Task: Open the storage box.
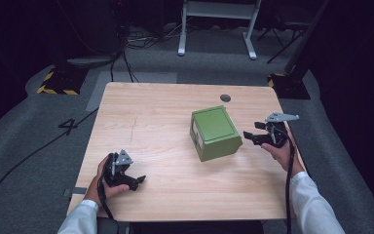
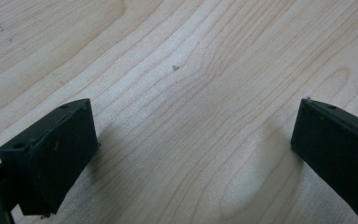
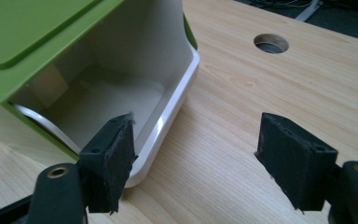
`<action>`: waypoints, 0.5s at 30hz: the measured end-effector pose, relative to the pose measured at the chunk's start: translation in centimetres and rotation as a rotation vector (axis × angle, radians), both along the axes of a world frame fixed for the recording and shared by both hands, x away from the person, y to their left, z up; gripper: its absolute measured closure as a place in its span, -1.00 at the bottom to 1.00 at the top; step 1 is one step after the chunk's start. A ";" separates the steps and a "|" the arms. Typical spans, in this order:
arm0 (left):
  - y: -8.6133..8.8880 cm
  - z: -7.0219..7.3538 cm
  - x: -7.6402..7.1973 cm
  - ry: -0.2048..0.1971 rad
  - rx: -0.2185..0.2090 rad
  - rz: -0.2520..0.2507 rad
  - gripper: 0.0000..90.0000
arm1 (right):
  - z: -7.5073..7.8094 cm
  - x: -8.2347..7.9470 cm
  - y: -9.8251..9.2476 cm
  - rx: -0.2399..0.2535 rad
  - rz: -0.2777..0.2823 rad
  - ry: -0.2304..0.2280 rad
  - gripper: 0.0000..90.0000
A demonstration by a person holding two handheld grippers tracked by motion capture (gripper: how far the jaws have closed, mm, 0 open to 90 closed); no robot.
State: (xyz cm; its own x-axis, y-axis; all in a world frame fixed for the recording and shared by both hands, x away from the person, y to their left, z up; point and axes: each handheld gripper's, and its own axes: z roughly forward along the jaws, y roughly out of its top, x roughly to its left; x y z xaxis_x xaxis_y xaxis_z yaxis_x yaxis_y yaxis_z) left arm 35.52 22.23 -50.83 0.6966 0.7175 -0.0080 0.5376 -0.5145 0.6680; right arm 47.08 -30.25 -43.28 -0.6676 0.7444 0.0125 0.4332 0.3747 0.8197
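So: green bin (image 1: 215, 132) sits on the counter (image 1: 165, 195), right of centre, and the right tongs (image 1: 256, 132) are just beside its right side, not touching it as far as the high view tells. Right gripper view looks into the bin's open mouth: pale interior, rounded white lip (image 3: 175, 100), green top panel (image 3: 32, 23) with a recessed outline; nothing visible inside, though the back corner is shadowed. Right tongs gape wide with nothing between the pads, near jaw sitting right at the lip. Left tongs (image 1: 135, 181) are well apart from the bin, at the counter's near-left, also spread wide over bare wood. My read on handling: moulded plastic shell, probably light and stiff, glossy so likely slippery; a hollow box this size may skid or rotate on the wood if pushed from one side. Best purchase looks like the white lip at the opening, one pad inside and one outside the wall. Pinching across the full body looks too wide for these jaws. Cable hole (image 1: 225, 98) lies beyond it, clear of the work.
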 end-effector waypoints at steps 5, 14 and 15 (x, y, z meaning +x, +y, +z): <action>0.0 0.0 0.0 -0.001 0.000 0.000 -0.99 | -0.5 0.5 0.8 -0.018 -0.004 0.002 -0.36; 0.0 0.0 0.0 -0.001 0.000 -0.001 -0.99 | -1.4 1.2 1.9 -0.038 -0.001 0.024 -0.33; 0.0 0.0 0.0 -0.001 0.000 0.000 -0.99 | -1.6 1.3 2.3 -0.060 0.000 0.031 -0.33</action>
